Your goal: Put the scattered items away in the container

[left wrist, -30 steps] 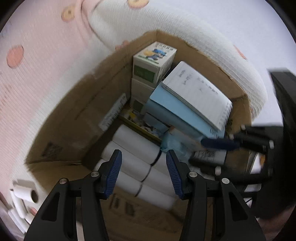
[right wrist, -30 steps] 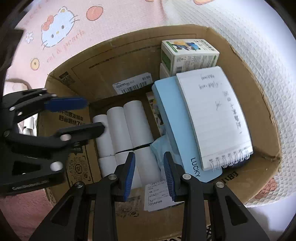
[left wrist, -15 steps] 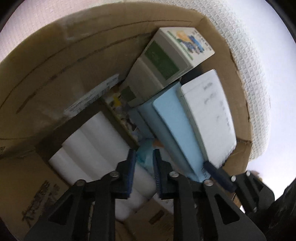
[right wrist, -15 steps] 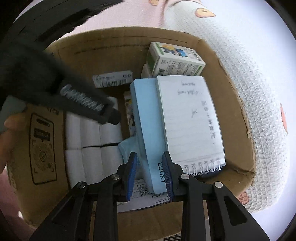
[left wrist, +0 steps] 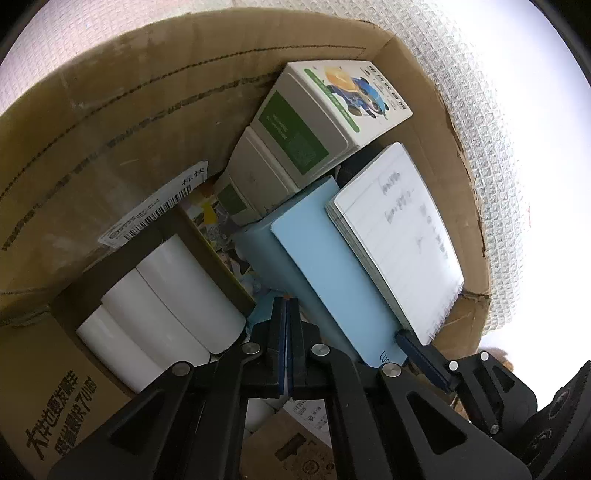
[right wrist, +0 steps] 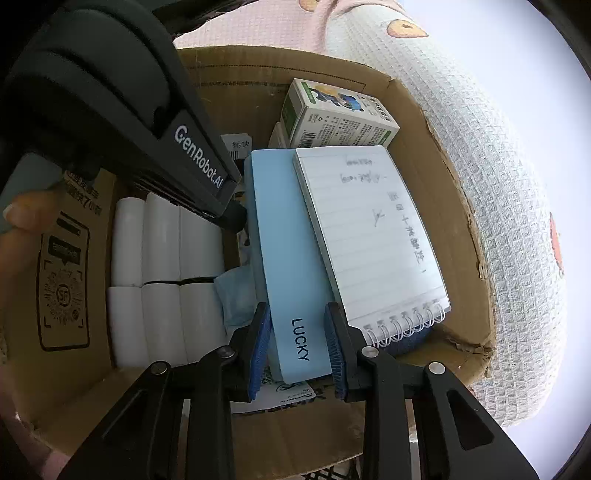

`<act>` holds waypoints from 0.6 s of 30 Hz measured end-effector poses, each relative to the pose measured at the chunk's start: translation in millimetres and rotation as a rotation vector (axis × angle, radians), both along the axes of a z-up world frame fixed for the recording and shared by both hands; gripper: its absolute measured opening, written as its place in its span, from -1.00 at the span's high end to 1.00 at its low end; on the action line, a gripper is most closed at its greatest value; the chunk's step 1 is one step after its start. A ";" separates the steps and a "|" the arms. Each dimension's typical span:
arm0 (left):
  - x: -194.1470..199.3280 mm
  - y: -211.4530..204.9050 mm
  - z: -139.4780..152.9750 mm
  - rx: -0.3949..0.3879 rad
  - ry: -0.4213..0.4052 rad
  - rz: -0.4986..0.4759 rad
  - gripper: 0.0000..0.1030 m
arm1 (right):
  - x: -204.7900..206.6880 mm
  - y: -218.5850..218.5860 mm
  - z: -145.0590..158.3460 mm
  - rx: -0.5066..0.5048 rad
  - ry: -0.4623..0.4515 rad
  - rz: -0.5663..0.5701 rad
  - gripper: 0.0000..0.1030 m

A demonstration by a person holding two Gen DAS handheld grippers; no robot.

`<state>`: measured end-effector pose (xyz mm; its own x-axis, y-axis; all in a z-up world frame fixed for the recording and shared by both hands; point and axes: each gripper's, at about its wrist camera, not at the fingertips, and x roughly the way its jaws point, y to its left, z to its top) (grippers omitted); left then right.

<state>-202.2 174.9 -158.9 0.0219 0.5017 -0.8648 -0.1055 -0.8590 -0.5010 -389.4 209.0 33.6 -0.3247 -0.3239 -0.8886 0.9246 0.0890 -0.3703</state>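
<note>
An open cardboard box (left wrist: 110, 110) holds white paper rolls (left wrist: 166, 302), two green-and-white cartons (left wrist: 317, 107), a light blue "LUCKY" box (right wrist: 295, 258) and a spiral notebook (right wrist: 373, 229) lying on it. My left gripper (left wrist: 286, 306) reaches down inside, between the rolls and the light blue box, jaws pressed together. Whether it pinches the crumpled blue cloth (right wrist: 232, 295) there is hidden. My right gripper (right wrist: 297, 347) straddles the near end of the LUCKY box, both pads against its sides.
The box sits on bedding: a white waffle-weave cover (right wrist: 517, 258) curves around its right side and a pink printed blanket (right wrist: 258, 22) lies behind. A person's thumb (right wrist: 26, 210) holds the left gripper's handle. A shipping label (left wrist: 155, 210) sticks to the inner wall.
The left gripper went from wide open to shut, rolled, and sank deeper into the box. The right gripper shifted from over the loose paper onto the end of the LUCKY box.
</note>
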 end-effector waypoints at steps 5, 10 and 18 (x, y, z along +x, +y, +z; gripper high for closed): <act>9.3 -1.0 8.9 -0.074 0.064 0.003 0.92 | 10.8 5.0 0.8 0.023 0.008 -0.011 0.50; 24.8 -11.5 25.0 -0.117 0.123 -0.008 0.38 | 21.1 13.9 7.0 0.007 0.011 -0.016 0.50; 46.4 -37.1 68.7 -0.178 0.331 -0.039 0.15 | 43.4 25.4 37.5 -0.059 -0.003 -0.020 0.48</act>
<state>-155.8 137.8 -90.2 -0.2571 0.3476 -0.9017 -0.2708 -0.9216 -0.2781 -346.0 234.4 71.1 -0.3292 -0.3687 -0.8693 0.9271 0.0485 -0.3717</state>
